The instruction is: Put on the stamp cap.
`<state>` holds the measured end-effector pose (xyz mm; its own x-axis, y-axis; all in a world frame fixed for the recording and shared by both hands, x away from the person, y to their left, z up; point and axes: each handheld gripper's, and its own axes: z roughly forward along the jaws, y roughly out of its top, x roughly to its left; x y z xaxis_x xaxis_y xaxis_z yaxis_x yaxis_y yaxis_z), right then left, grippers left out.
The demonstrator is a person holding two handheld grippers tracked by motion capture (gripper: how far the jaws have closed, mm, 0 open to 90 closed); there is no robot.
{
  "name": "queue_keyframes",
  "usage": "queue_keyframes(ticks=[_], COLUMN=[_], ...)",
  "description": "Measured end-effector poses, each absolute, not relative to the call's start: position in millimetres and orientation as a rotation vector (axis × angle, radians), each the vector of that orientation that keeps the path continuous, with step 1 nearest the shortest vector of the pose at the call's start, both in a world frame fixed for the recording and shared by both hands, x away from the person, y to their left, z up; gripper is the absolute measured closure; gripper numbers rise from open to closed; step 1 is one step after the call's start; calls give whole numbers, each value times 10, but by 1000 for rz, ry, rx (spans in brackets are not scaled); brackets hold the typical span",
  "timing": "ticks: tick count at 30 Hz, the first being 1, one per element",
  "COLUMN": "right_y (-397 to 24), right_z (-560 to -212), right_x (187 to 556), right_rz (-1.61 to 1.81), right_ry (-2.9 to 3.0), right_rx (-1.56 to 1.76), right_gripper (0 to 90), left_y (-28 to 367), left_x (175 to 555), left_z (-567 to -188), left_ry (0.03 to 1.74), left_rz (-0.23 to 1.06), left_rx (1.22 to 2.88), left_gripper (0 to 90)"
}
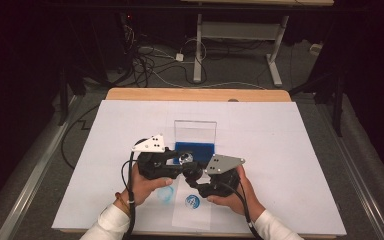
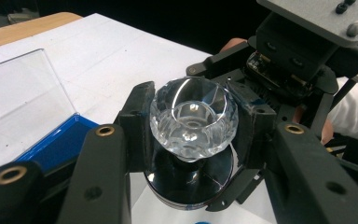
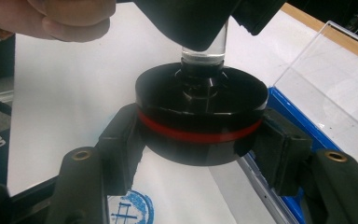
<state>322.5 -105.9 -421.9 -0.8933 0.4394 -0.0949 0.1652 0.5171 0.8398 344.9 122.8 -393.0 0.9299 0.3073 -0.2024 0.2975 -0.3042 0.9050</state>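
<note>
- The stamp (image 2: 193, 122) is held in the air between the two grippers, just above the slip of paper (image 1: 192, 212) and in front of the ink-pad case (image 1: 195, 149).
- It has a faceted clear knob at one end and a round black base (image 3: 200, 100) with a red ring at the other; a short clear neck joins them.
- In the right gripper view the neck rises straight up from the base, so the long axis looks roughly upright there, knob uppermost and stamping face downward; the exact tilt cannot be told from the high view.
- The left gripper (image 1: 177, 161) is clamped on the knob, one black pad pressed to each side of it.
- The right gripper (image 3: 200, 149) is clamped on the black base, its pads against the rim at the red ring.
- In the high view the two grippers meet nose to nose near the table's middle.
- The paper below carries two blue round prints (image 1: 193, 201), side by side.
- The case stands open just beyond, its blue pad showing and its clear lid (image 1: 195, 131) upright.
- All of this lies on a white sheet (image 1: 280, 150) covering the wooden table (image 1: 130, 94).
</note>
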Motion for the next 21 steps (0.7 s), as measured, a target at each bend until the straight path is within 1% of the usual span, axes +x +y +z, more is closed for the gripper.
queue_keyframes(ticks=[7, 14, 21], right_y=[-1062, -1058, -1056], right_z=[-4210, -4205, -4216], right_x=[3212, 3205, 3216], right_rz=[1318, 1304, 1318], right_ry=[2459, 2468, 2463], right_rx=[497, 486, 494], right_gripper=[390, 390, 389], left_y=[1220, 1163, 1166], left_x=[3422, 3359, 3358], left_z=[-3917, -3895, -3890], left_ry=[432, 405, 411], left_rz=[25, 82, 94], left_rx=[1906, 1933, 1939], left_gripper=[544, 544, 544])
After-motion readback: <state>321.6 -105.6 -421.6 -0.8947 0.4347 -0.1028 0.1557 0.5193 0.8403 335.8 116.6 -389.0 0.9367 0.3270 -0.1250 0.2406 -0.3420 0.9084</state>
